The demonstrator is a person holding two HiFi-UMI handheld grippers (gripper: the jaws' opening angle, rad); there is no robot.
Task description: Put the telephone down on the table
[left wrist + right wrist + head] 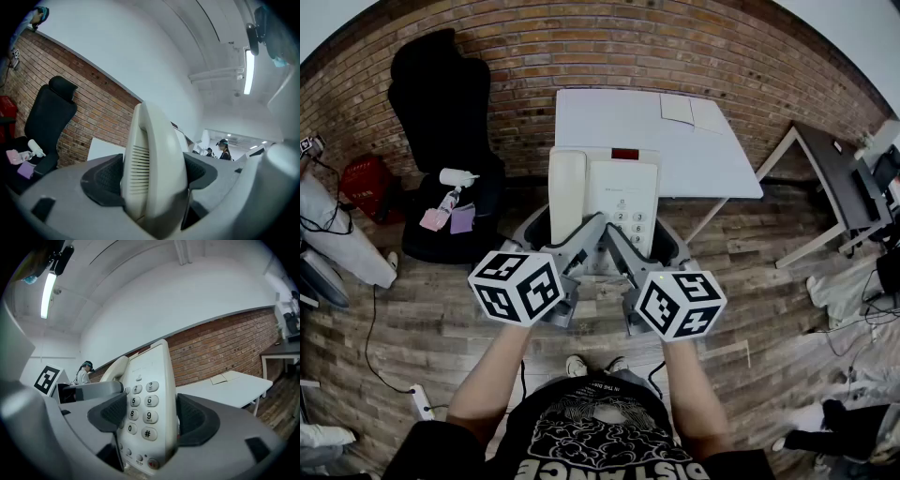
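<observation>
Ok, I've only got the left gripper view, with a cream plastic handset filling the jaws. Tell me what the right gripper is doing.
Observer: The right gripper is clamped on the keypad side of the same cream plastic telephone.
Operator: Now say where the phone is relative to the table.
Observer: It is held up over the wooden floor; the white rectangular table lies ahead of it.
Operator: Report anything on that table.
Observer: Two pale paper sheets lie on its far right part.
</observation>
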